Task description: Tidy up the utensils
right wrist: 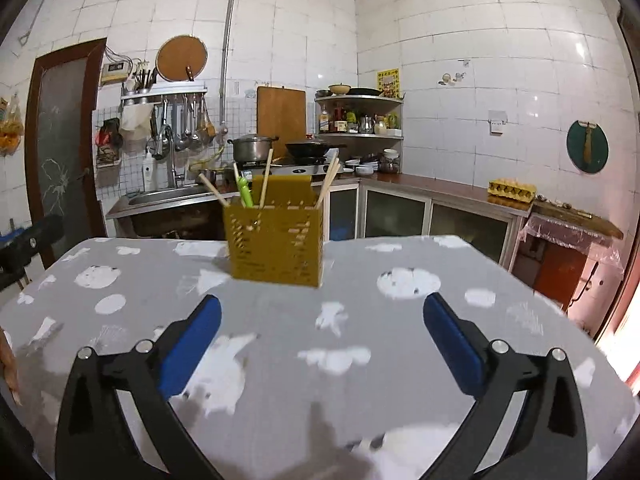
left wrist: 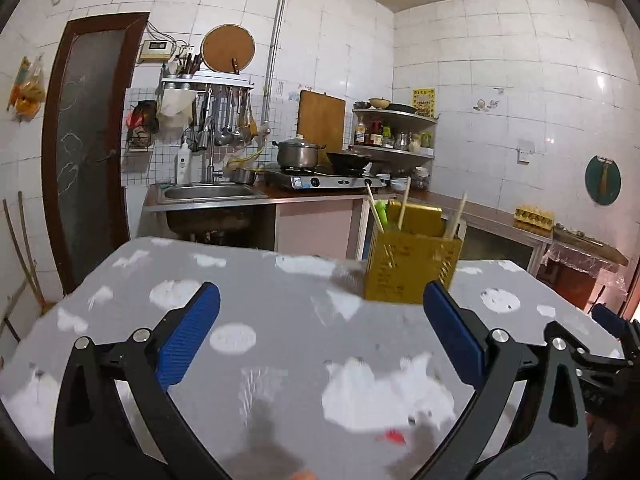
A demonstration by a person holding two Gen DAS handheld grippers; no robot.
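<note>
A yellow perforated utensil holder (left wrist: pixel 412 266) (right wrist: pixel 276 246) stands upright near the far edge of the table (left wrist: pixel 280 320) (right wrist: pixel 280 320). Several wooden chopsticks (right wrist: pixel 265 178) and a green-handled utensil (right wrist: pixel 245 192) stick out of its top. My left gripper (left wrist: pixel 320 304) is open and empty, low over the table, with the holder just beyond its right finger (left wrist: pixel 452 332). My right gripper (right wrist: pixel 322 312) is open and empty, facing the holder from a short way back. The right gripper also shows at the right edge of the left wrist view (left wrist: pixel 616 332).
The table wears a grey cloth with white patches. Behind it are a sink (right wrist: pixel 168 196), a stove with a pot (right wrist: pixel 252 148) and a wok, a corner shelf of bottles (right wrist: pixel 356 120), and a counter with an egg carton (right wrist: pixel 512 190).
</note>
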